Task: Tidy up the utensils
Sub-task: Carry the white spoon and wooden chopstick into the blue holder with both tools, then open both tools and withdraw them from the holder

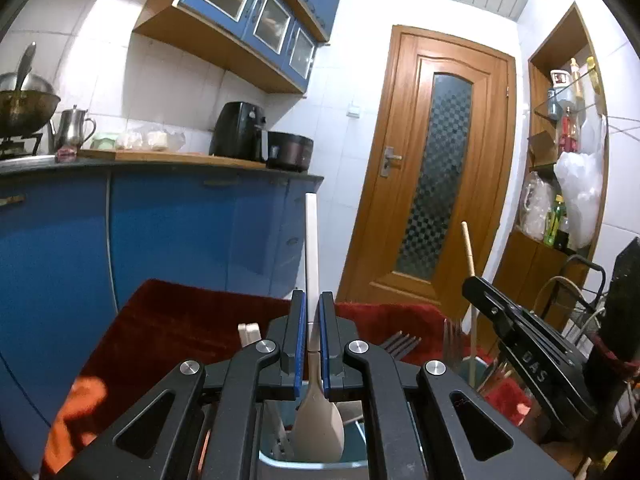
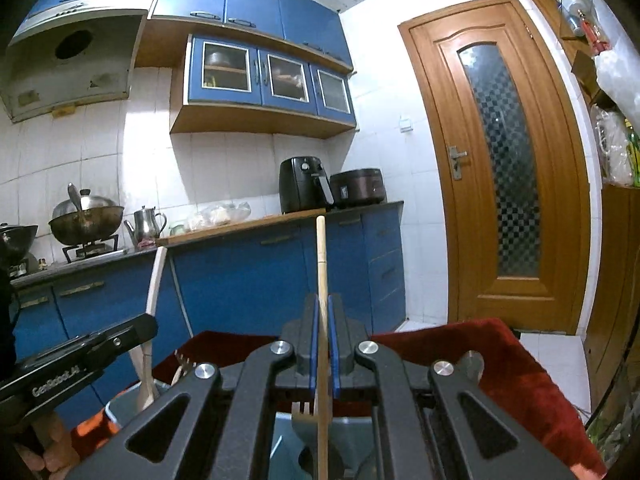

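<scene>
Two grey bins (image 1: pixel 352 446) hold utensils: left gripper (image 1: pixel 313 344) pinches a spoon (image 1: pixel 318 428), right gripper (image 2: pixel 323 350), lettered "DAS", pinches a wooden stick (image 2: pixel 321 264).

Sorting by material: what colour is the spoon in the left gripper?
Beige bowl, white handle: spoon, clearest in left wrist view.
</scene>
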### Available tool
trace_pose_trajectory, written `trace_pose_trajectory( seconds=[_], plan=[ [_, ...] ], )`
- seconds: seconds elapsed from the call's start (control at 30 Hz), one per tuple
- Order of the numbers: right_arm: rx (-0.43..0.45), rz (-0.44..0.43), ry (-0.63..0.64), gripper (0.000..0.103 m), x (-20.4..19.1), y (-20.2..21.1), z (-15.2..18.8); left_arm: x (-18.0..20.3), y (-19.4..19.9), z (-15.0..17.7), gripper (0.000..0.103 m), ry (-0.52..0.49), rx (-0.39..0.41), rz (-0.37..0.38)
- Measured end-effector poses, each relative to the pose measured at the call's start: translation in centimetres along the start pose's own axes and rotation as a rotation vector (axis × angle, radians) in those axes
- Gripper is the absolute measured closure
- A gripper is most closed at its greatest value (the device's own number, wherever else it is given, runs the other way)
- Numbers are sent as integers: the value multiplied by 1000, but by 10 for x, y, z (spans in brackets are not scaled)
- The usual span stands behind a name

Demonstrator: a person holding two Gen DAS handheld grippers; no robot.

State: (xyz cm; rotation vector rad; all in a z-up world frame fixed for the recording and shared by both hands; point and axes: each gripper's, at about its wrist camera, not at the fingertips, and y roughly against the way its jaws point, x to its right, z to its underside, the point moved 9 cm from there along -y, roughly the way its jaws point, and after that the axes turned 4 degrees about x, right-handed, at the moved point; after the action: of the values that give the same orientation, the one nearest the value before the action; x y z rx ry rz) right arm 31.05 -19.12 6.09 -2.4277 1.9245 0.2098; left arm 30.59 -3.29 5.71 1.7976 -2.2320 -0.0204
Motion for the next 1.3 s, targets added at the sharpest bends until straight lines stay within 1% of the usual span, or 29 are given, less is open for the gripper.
trace_pose_trajectory(
  seconds=[0.17,0.2,0.27,0.3,0.33,0.6,0.87,1.13,1.3],
  plan=[
    [-42,-26,-28,96,0,11,6,0,3,5,95,5,-32,0],
    [-48,-27,-30,94,-1,14,6,0,4,5,95,4,-34,-2],
    [-52,-38,-31,83,-3,19,5,0,9,7,89,2,-38,-3],
    [-51,-43,-34,76,-4,22,4,0,10,7,87,1,-41,-3],
    [-50,-47,-36,75,-5,24,4,0,12,7,84,2,-43,-2],
    [-36,-71,-39,75,-15,51,-10,4,42,0,83,-15,-26,0],
    [-31,-97,-44,75,-30,91,-28,10,79,-11,83,-44,-18,-9],
    [-31,-117,-56,75,-45,138,-40,19,135,-19,83,-88,5,-22],
    [-56,-118,-53,75,-53,165,-40,24,169,-16,82,-113,17,-22]
  ],
)
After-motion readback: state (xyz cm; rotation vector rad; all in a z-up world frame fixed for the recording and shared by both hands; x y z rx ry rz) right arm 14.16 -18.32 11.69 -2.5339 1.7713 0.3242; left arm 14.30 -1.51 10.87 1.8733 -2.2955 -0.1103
